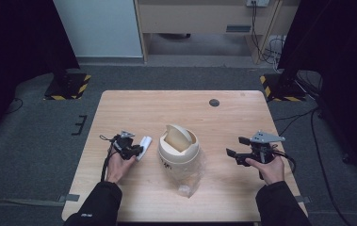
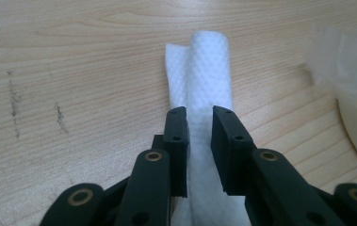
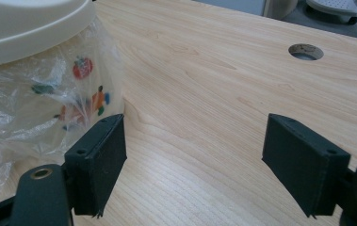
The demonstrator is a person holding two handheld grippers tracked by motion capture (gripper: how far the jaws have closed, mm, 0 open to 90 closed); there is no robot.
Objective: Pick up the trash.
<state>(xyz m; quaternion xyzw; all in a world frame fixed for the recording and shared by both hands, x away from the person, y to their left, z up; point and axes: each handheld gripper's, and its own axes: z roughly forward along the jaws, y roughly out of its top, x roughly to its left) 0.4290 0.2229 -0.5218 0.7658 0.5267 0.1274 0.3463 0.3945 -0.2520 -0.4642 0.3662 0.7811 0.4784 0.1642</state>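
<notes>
Wooden table (image 1: pixel 133 197), grey carpet (image 1: pixel 35 169)

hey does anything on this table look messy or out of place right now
Mostly tidy. One oddity: the clear plastic bag lining the small cream bin hangs outside it and lies crumpled on the table in front. The bin's swing lid sits tilted open. The rolled paper towel lies between the left gripper's jaws.

This looks like a lab or a recording room set up inside an office. A light wooden bench (image 1: pixel 242 113) with a cable hole (image 1: pixel 214 102) near its far edge stands on grey carpet (image 1: pixel 35 136). Black stands on hazard-striped bases (image 1: pixel 68 87) flank its far corners; loose cables (image 1: pixel 272 49) trail below a wooden cabinet (image 1: pixel 204 19) behind.
</notes>
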